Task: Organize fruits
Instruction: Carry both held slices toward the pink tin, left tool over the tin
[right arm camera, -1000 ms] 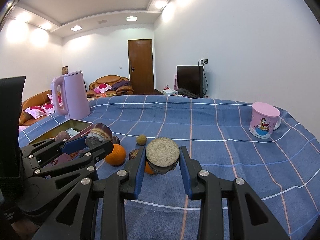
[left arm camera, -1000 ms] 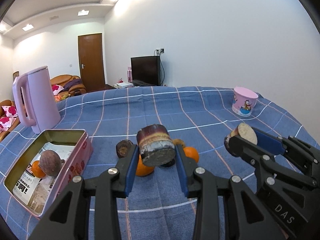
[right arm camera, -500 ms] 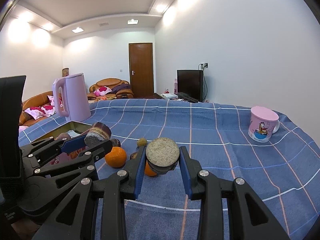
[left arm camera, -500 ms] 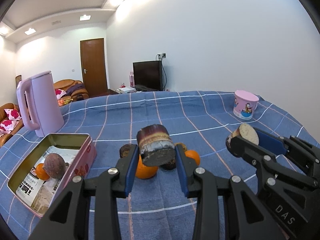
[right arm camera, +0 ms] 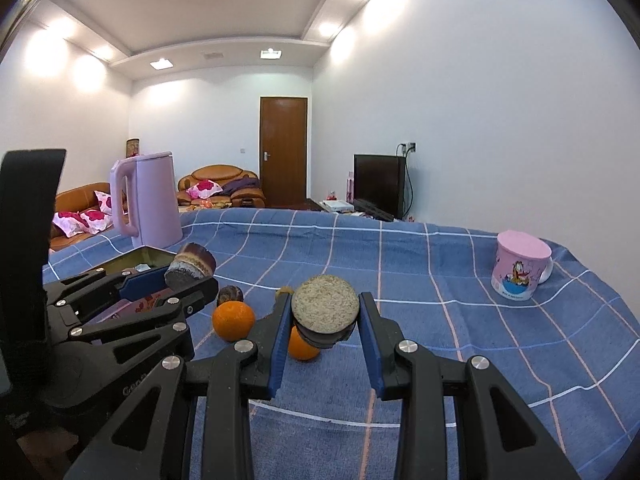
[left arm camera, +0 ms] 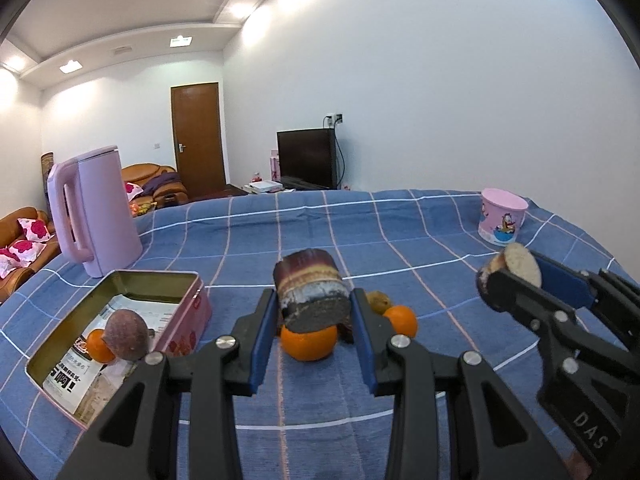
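My left gripper (left arm camera: 312, 300) is shut on a short purple sugarcane piece (left arm camera: 310, 284) and holds it above the fruit pile. My right gripper (right arm camera: 325, 312) is shut on a second sugarcane piece (right arm camera: 325, 304), its pale cut end facing the camera. Below them on the blue cloth lie a large orange (left arm camera: 308, 340), a smaller orange (left arm camera: 400, 320), a small brown fruit (left arm camera: 380, 300) and a dark fruit (right arm camera: 230, 293). The open pink tin (left arm camera: 188, 328) at the left holds a small orange (left arm camera: 98, 346) and a brownish round fruit (left arm camera: 126, 334). The two grippers hang side by side.
A pink kettle (left arm camera: 96, 216) stands behind the tin at the table's left. A pink cartoon mug (left arm camera: 502, 216) sits at the far right near the edge. The checked blue cloth (left arm camera: 360, 240) covers the table. Beyond the table are sofas, a door and a television.
Both grippers keep their hold on the sugarcane pieces. Both views have tipped slightly upward and show more ceiling; the fruit on the cloth has not moved.
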Demonstrator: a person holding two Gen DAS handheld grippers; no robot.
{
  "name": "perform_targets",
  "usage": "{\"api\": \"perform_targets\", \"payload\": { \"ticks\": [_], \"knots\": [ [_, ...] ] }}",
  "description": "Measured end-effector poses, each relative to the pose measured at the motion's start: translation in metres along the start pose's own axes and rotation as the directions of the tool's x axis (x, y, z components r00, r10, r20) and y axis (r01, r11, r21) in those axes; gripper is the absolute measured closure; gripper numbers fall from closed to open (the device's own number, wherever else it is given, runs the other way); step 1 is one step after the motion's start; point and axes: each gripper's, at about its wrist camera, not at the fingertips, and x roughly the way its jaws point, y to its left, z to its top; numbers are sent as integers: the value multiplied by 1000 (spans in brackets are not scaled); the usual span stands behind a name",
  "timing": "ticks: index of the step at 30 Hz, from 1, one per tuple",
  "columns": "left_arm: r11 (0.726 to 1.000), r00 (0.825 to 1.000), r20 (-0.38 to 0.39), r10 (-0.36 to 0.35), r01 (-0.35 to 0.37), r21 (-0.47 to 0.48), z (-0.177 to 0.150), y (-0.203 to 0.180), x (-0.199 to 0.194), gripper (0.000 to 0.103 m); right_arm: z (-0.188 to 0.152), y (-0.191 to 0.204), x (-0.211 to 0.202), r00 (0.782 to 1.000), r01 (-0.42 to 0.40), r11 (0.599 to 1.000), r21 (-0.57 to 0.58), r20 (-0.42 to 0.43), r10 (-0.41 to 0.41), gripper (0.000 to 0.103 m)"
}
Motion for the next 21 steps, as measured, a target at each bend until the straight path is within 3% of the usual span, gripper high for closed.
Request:
{"api": "perform_targets", "payload": {
  "ticks": [21],
  "knots": [
    [996, 998, -14, 68, -69, -55, 0, 47, -1, 65, 12, 38, 21, 998, -66, 996, -57, -27, 64, 68]
  ]
}}
